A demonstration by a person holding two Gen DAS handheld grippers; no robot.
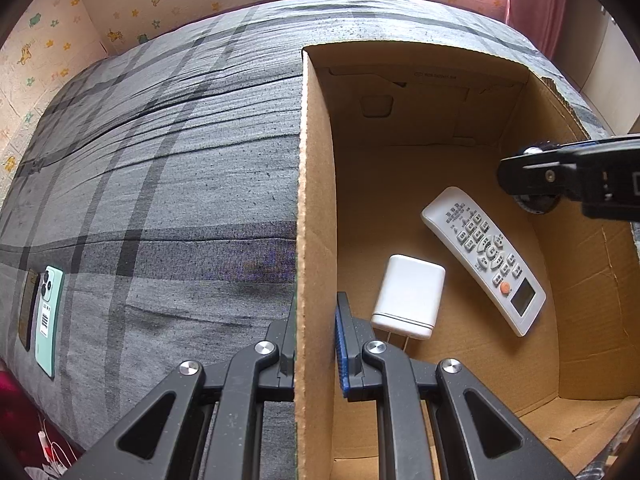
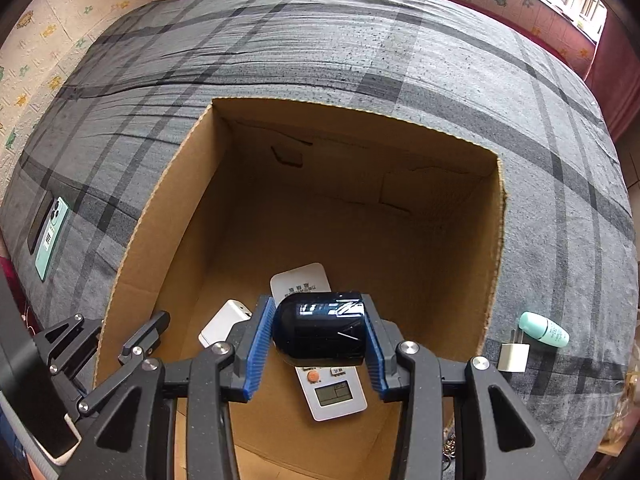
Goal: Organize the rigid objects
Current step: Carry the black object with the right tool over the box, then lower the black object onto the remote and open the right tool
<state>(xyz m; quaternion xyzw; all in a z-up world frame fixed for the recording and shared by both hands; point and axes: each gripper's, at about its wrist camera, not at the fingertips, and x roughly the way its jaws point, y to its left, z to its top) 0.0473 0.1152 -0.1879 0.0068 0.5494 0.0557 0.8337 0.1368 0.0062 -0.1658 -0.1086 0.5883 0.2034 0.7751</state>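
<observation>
A: Your right gripper [image 2: 320,344] is clamping a glossy black device [image 2: 322,330] above the cardboard box [image 2: 494,240], over the remote [image 2: 332,392]. Dropping it there could crack that display.

B: Your left gripper [image 1: 314,344] is pinching the box wall shut, steadying it on the soft plaid bed [image 1: 160,160], beside cartoon wallpaper [image 1: 52,40].

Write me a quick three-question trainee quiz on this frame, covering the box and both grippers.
1. True or false: the left gripper is clamped on the near wall of the cardboard box.
2. What does the right gripper hold? A) a glossy black object B) the white charger C) the remote
3. Fill in: on the box floor, beside the white charger, lies a white ____.

Key
1. True.
2. A, the glossy black object, hanging over the open box.
3. Remote control; the mint bottle and small padlock lie outside on the bedspread.
</observation>
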